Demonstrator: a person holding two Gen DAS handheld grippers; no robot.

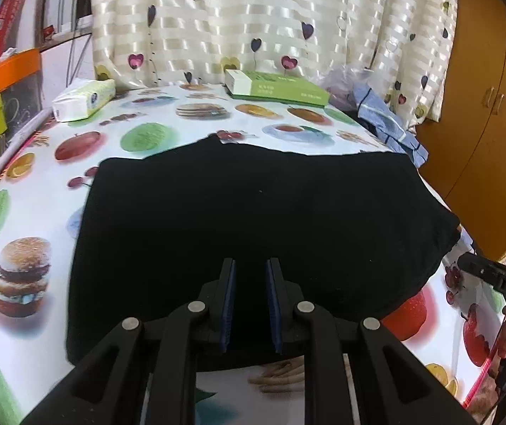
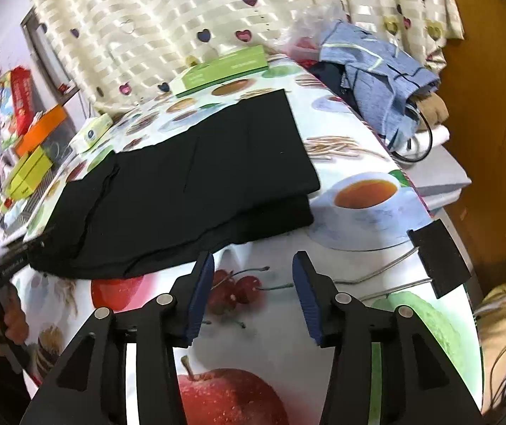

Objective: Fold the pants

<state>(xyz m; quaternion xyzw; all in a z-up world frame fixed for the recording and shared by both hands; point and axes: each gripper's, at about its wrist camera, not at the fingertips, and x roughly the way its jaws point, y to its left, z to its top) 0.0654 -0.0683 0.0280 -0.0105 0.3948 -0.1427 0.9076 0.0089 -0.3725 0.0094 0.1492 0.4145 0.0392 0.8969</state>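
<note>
The black pants (image 1: pixel 253 226) lie folded into a broad rectangle in the middle of the table (image 1: pixel 33 191), which wears a cloth printed with fruit, burgers and teacups. In the right wrist view the pants (image 2: pixel 189 191) show 2 stacked layers, the upper layer set back a little from the lower one along the near edge, and their right corner stops just short of the printed teacup. Bare cloth runs around the pants on the left and near sides; at the far side a green box (image 1: pixel 274 88) and a tissue pack (image 1: pixel 83 99) sit close to the heart-print curtain (image 1: pixel 253 17), apart from the pants' far edge. At the far right corner a blue garment (image 2: pixel 376 71) is heaped, hanging partly over the table's edge. A black binder clip (image 2: pixel 440 258) grips the cloth at the right edge, near the printed teacup. The left gripper (image 1: pixel 251 301) hovers low over the near part of the pants, aimed toward the curtain, its blue-padded fingers a narrow gap apart with nothing between them. The right gripper (image 2: pixel 253 294) sits over bare cloth just off the pants' near edge, above printed cherries, fingers spread wide and holding nothing. In the right wrist view a hand (image 2: pixel 1 322) at the left border holds the other tool's handle.
</note>
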